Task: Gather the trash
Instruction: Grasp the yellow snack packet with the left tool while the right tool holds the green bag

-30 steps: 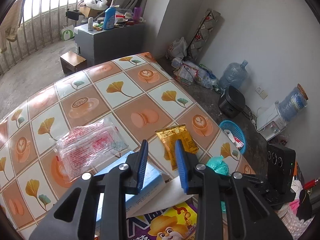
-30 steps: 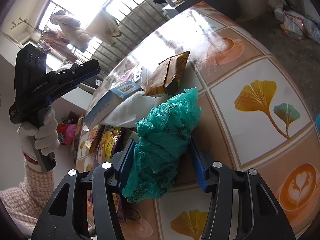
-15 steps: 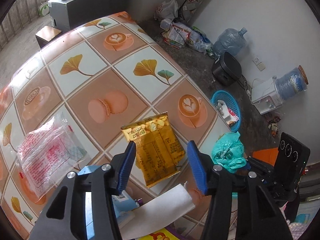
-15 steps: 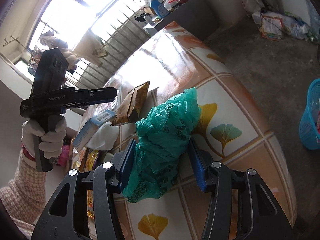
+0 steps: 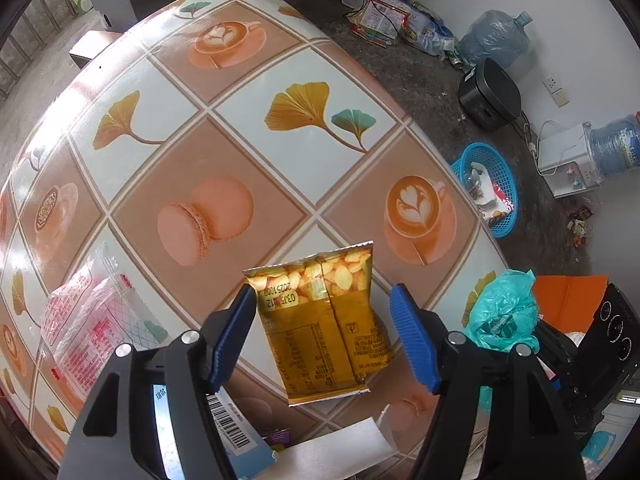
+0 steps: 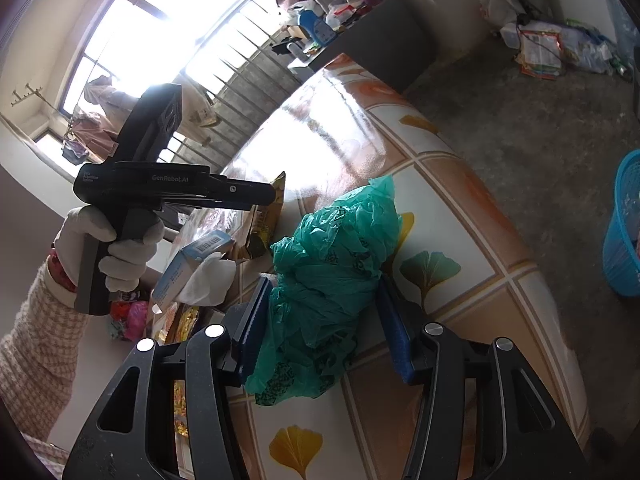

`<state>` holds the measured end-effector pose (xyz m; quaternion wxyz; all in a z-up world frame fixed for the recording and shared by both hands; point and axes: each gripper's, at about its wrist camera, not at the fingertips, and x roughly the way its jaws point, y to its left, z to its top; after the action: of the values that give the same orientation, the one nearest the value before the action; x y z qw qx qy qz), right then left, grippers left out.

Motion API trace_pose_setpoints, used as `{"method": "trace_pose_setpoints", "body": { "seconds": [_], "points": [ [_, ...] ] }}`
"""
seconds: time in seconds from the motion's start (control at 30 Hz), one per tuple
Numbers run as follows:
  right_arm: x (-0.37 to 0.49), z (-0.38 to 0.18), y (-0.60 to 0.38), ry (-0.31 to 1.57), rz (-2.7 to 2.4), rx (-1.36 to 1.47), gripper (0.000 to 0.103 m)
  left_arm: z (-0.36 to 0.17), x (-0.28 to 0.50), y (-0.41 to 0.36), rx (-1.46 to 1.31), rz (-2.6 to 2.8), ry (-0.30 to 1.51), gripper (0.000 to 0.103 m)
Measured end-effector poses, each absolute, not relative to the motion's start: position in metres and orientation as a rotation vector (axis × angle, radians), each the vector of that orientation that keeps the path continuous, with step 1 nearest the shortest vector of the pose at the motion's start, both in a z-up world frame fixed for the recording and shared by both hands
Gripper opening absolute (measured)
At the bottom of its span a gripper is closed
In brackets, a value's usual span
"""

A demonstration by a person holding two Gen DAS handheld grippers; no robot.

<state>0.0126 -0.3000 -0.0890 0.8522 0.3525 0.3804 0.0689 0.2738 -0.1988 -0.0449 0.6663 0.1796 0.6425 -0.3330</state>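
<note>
Left gripper (image 5: 322, 338) spread wide above gold snack packet (image 5: 324, 328) lying flat on table (image 5: 256, 92). Right gripper (image 6: 326, 326) pinching crumpled green plastic bag (image 6: 332, 264) near table edge. Blue basket (image 5: 490, 190) on floor beyond.

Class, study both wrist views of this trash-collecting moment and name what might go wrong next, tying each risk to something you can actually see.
1. The left gripper is open around the yellow snack packet, which lies flat; closing may only slide or crumple it.
2. The right gripper brackets a loose green plastic bag; the thin film may slip out when lifted.
3. The bag sits near the table edge, so a nudge could drop it beside the blue basket.
</note>
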Motion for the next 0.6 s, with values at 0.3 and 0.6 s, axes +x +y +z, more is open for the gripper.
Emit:
{"method": "trace_pose_setpoints", "body": {
  "seconds": [0.3, 0.6],
  "points": [
    [0.007, -0.089, -0.308, 0.781, 0.148, 0.766, 0.05, -0.056, 0.277, -0.209, 0.419, -0.73, 1.524, 0.072],
    [0.005, -0.089, -0.311, 0.775, 0.144, 0.772, 0.05, -0.056, 0.268, -0.219, 0.472, -0.731, 1.482, 0.071]
  ]
}}
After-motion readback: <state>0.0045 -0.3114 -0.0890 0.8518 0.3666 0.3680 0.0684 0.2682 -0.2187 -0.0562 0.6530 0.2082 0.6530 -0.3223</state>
